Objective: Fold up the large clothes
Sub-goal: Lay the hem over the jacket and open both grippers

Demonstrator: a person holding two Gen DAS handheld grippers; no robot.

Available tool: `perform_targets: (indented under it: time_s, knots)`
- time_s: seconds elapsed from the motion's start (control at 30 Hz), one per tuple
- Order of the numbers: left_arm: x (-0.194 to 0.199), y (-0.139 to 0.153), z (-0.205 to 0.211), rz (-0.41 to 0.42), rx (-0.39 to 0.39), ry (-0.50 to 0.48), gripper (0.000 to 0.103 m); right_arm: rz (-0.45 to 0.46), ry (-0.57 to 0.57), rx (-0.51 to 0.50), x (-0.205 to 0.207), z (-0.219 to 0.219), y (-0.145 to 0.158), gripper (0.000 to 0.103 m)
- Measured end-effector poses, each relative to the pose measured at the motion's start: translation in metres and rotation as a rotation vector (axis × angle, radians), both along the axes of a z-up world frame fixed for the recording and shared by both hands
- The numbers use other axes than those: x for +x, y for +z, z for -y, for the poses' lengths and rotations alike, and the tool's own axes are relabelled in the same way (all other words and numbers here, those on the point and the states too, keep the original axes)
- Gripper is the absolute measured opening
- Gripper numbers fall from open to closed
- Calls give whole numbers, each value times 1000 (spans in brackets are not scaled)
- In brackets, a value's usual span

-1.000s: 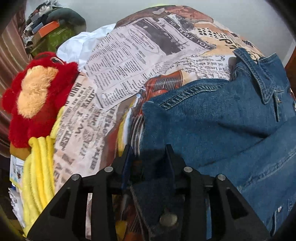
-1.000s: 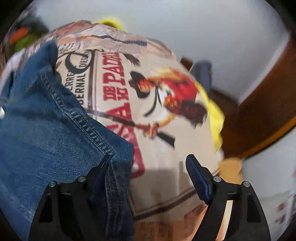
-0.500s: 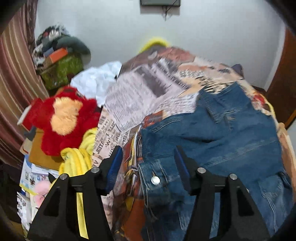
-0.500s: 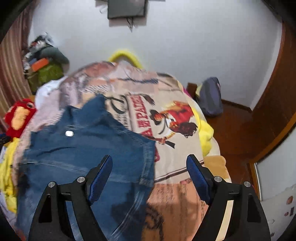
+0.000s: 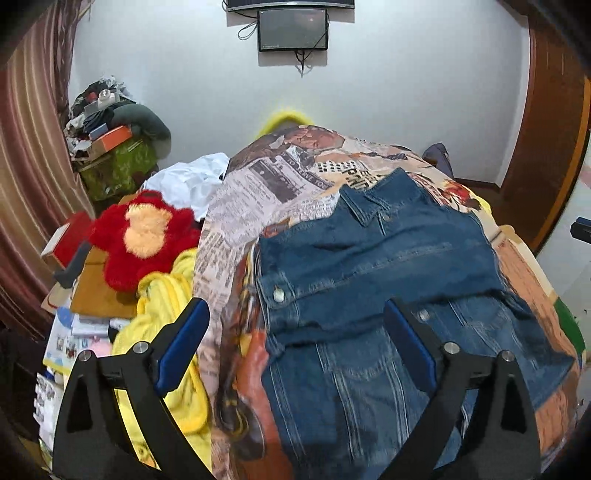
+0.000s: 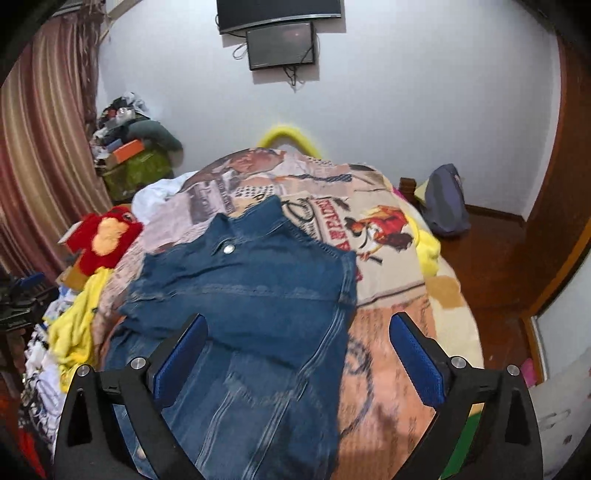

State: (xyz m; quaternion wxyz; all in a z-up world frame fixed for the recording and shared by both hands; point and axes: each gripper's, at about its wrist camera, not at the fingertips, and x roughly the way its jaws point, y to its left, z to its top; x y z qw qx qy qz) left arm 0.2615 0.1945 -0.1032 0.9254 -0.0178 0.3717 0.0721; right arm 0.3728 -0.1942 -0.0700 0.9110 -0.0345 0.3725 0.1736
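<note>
Bedspread [image 5: 258, 192] under lengthwise jacket [image 5: 369, 258], collar [image 5: 373, 203] wallward

A denim jacket [image 5: 376, 266] lies spread across a bed cover printed like old newspapers [image 5: 258, 192], filling the centre and lower right of the frame, its sleeves folded in across the body and its collar toward the far wall. The left gripper [image 5: 295, 339] hangs above it at the bottom, jaws having just swung wide, nothing between them. At the left sit a red plush toy [image 5: 140, 236] and a yellow towel [image 5: 162, 306]. A dark screen [image 5: 293, 29] hangs on the wall, top centre.
</note>
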Motion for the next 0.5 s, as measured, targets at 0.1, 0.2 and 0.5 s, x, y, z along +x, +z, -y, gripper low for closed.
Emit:
perform_targets:
  time_s: [0.1,0.2,0.5]
  knots:
    - [-25,-10,2,-5,-32,1,96,-18,2,9,-23,8,-9,101]
    - [-48,-29,2,-40,-69,13,96,-51,-12,-11,-45,16,-28,102]
    - [-90,-107,-16,-207,-256,115,96,-180,-36,-36,-87,36,-89,102]
